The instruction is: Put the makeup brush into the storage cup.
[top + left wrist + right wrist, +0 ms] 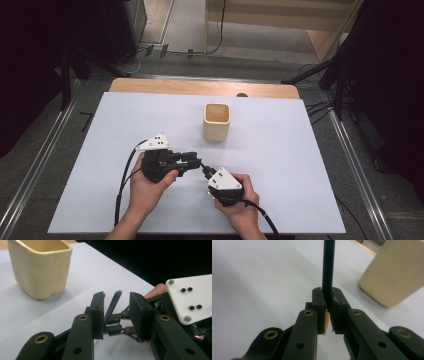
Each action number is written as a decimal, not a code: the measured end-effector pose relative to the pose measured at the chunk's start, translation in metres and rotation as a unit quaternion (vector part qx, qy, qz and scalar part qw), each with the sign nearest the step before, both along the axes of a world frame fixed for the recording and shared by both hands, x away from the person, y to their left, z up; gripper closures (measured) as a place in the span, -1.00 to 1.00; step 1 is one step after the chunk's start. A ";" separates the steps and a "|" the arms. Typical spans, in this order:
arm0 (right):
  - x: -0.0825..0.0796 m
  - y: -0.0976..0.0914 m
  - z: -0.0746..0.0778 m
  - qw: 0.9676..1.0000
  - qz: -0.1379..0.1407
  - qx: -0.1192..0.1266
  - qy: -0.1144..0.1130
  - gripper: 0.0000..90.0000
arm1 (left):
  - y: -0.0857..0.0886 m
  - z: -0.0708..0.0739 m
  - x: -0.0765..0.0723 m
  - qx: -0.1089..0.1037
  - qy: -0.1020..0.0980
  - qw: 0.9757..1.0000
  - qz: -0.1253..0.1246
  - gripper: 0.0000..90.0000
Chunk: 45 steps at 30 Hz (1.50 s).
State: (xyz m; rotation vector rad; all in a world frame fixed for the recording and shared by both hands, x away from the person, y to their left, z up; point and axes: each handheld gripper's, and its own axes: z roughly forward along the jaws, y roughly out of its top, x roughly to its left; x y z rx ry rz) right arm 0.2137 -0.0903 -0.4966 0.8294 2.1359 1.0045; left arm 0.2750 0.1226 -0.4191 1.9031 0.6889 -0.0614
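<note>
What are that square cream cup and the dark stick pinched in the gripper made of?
The cup looks like glazed ceramic: a cream, softly glossy wall with slight dimples, though plastic can't be ruled out. The stick seems to be a wooden pencil: dark painted shaft, bare tan sharpened tip showing between the pads of the right gripper.

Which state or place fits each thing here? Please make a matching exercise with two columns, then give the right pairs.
Things:
1. pencil
2. cup
3. left gripper
4. table sheet

States or places:
A. cream, stands upright behind both hands
B. open, its fingers either side of the pencil without pressing it
C. dark, clamped in the right gripper with its sharpened wooden tip pointing back at the camera
D. white, lies under everything

Pairs: 1-C, 2-A, 3-B, 4-D
</note>
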 end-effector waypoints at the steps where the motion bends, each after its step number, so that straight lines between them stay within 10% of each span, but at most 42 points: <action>1: 0.001 -0.002 0.000 1.000 0.003 -0.020 -0.007 0.88 | 0.000 0.000 0.000 0.000 0.000 1.000 0.000 0.46; 6: 0.003 -0.007 -0.001 0.995 0.011 -0.091 -0.033 0.88 | -0.003 0.000 0.002 0.030 0.018 0.999 -0.003 0.47; 10: 0.002 -0.007 -0.002 0.982 0.016 -0.171 -0.076 0.88 | -0.007 -0.002 0.002 0.053 0.024 0.998 0.002 0.52; 19: 0.001 -0.005 -0.003 0.973 0.020 -0.208 -0.102 0.88 | -0.015 -0.009 0.004 0.097 0.042 0.994 -0.001 0.90; 27: 0.002 -0.007 0.001 0.991 -0.028 -0.104 -0.080 0.00 | -0.008 -0.006 0.004 0.075 0.021 0.997 0.023 0.92; 28: 0.000 -0.010 0.006 0.997 -0.062 -0.037 -0.042 -0.18 | -0.003 -0.005 0.003 0.060 0.008 0.997 0.041 0.92; 31: -0.003 -0.016 0.012 0.994 -0.107 0.034 -0.005 -0.34 | 0.002 -0.006 0.004 0.039 -0.003 0.998 0.055 0.92; 32: -0.003 -0.024 0.018 0.986 -0.129 0.099 0.021 -0.58 | 0.006 -0.007 0.004 0.019 -0.009 0.998 0.062 0.92; 33: -0.003 -0.024 0.018 0.986 -0.129 0.099 0.021 -0.58 | 0.006 -0.007 0.004 0.019 -0.009 0.998 0.062 0.92; 35: -0.003 -0.034 0.024 0.971 -0.149 0.182 0.047 -0.70 | 0.009 -0.011 0.003 -0.014 -0.020 0.997 0.070 0.92; 37: -0.003 -0.040 0.027 0.958 -0.160 0.231 0.058 -0.74 | 0.008 -0.013 0.001 -0.027 -0.034 0.996 0.073 0.92; 39: -0.004 -0.041 0.028 0.952 -0.165 0.248 0.063 -0.79 | 0.007 -0.014 0.000 -0.031 -0.041 0.996 0.077 0.92; 40: -0.004 -0.043 0.030 0.935 -0.180 0.294 0.082 -0.88 | 0.004 -0.016 -0.003 -0.039 -0.053 0.995 0.076 0.92; 41: -0.004 -0.043 0.030 0.935 -0.180 0.294 0.082 -0.88 | 0.004 -0.016 -0.003 -0.039 -0.053 0.995 0.076 0.92; 42: -0.005 -0.044 0.030 0.927 -0.182 0.316 0.091 -0.90 | 0.003 -0.017 -0.004 -0.042 -0.059 0.994 0.077 0.92; 43: -0.005 -0.046 0.030 0.907 -0.188 0.359 0.112 -0.92 | 0.000 -0.019 -0.006 -0.049 -0.067 0.994 0.077 0.92; 44: -0.005 -0.047 0.030 0.900 -0.189 0.376 0.119 -0.92 | 0.000 -0.019 -0.006 -0.049 -0.067 0.994 0.077 0.92; 45: -0.005 -0.047 0.030 0.900 -0.189 0.376 0.119 -0.92 | -0.001 -0.020 -0.008 -0.053 -0.071 0.993 0.077 0.92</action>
